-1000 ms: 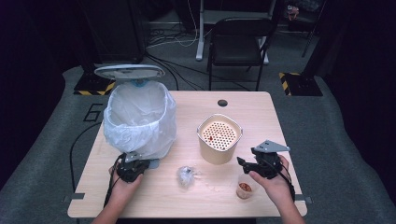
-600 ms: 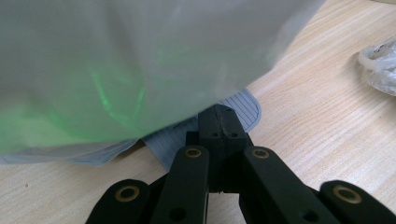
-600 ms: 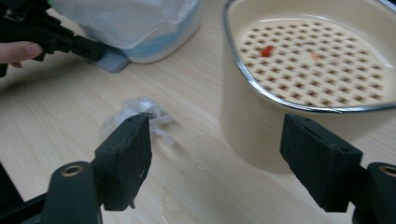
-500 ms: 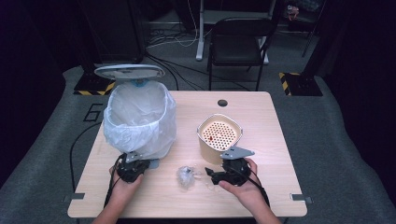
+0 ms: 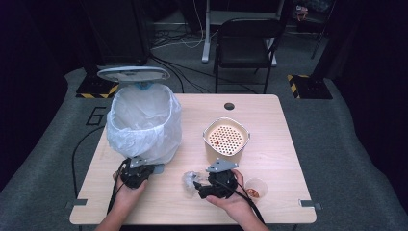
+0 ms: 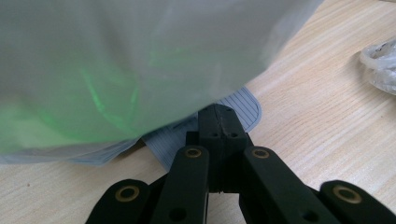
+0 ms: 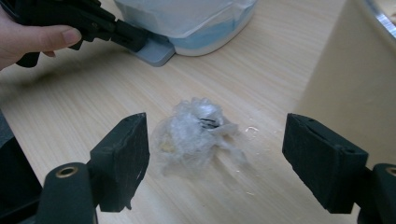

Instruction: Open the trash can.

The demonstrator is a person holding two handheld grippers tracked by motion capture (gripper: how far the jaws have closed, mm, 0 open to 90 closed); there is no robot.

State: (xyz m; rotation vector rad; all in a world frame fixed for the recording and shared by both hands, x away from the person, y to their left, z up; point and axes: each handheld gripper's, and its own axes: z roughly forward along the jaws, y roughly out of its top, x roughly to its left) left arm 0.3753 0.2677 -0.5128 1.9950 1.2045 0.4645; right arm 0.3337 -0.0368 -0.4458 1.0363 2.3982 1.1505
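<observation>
A crumpled wad of clear plastic wrap lies on the wooden table near its front edge. My right gripper is right beside it, open. In the right gripper view the wrap sits on the table between the two wide-apart jaws of that gripper, touching neither. My left gripper is shut, its tip resting on the grey ribbed pedal at the foot of the bin. The bin's lid stands open, and a white bag lines the bin.
A cream perforated basket stands just behind the right gripper; its wall is close on the right. A small clear cup with something orange-brown sits to the right of my right hand. A chair stands beyond the table.
My right gripper has moved left from beside the small cup to the plastic wrap and now straddles it, open. The left gripper has stayed on the pedal.
</observation>
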